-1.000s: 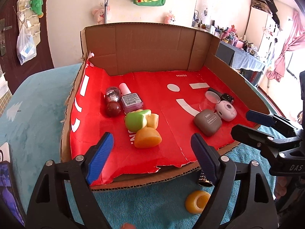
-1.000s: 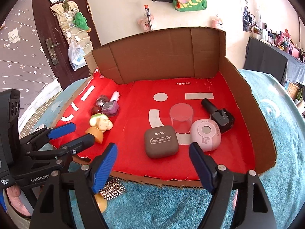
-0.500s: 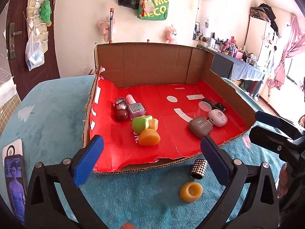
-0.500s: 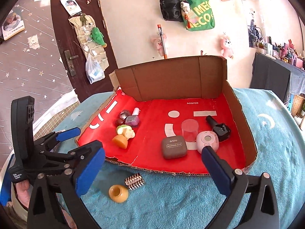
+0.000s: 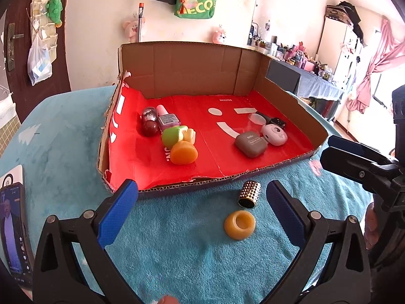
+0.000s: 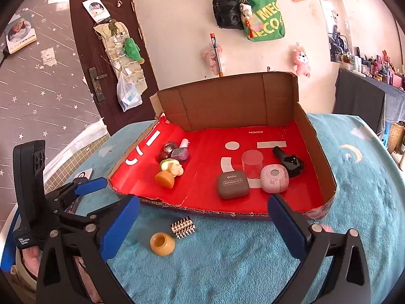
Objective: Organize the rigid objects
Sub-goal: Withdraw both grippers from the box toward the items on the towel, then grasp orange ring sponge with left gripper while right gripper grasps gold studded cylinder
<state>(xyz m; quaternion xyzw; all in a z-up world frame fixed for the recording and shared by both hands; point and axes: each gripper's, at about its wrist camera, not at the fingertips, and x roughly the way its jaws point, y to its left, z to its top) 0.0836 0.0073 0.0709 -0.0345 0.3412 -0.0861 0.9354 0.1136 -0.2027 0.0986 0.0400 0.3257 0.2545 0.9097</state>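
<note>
**Both tongs back off, spread and empty**

Left wrist view: the left tongs (image 5: 201,201) have pulled back from the tray (image 5: 314,129) and now sit over the teal surface (image 5: 177,228) in front of it. Their jaws have just been opening and stand wide apart with nothing between them. A yellow ring (image 5: 239,224) and a studded cap (image 5: 249,194) lie on the surface near the tray's front edge, just beside each other. Inside, bottles and toys sit left, cases right.

Right wrist view: the right tongs (image 6: 202,224) have drawn back too, so the whole tray (image 6: 321,162) shows where a second ago only part did. Their jaws have also just been opening and hold nothing. The ring (image 6: 162,244) and cap (image 6: 183,227) lie near left; the left tongs (image 6: 101,195) hover beside them.

Judging by this, the last placement is finished and two pieces outside the tray remain to collect.
</note>
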